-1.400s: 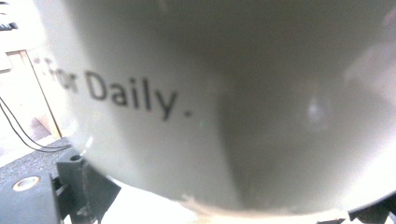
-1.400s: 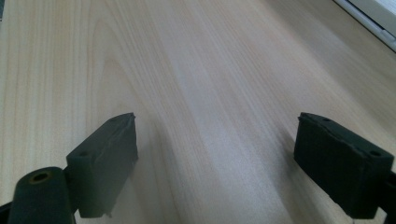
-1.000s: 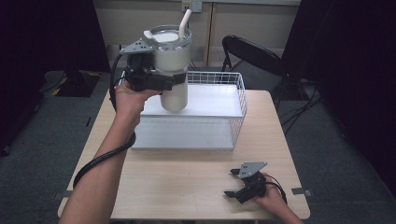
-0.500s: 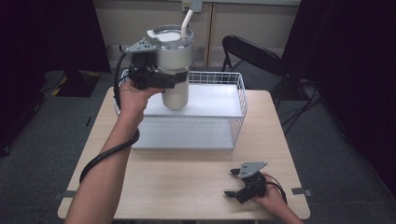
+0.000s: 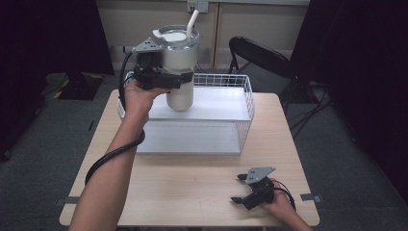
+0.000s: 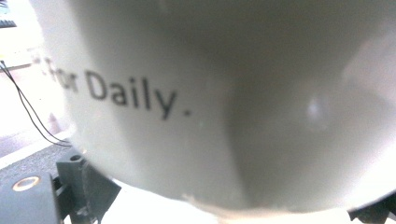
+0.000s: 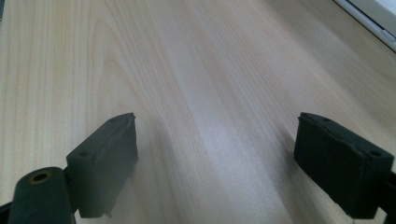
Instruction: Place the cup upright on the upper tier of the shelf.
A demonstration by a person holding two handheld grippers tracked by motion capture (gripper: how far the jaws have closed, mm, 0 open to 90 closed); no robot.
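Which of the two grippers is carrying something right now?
The left gripper, shut on the white tumbler above the wire basket; the right gripper rests open on the table.

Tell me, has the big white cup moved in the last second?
Barely: the cup, shut in the left claw, holds its place over the wire basket's left end.

Glossy tumbler (image 5: 179, 62), matt wooden table (image 5: 192, 192)
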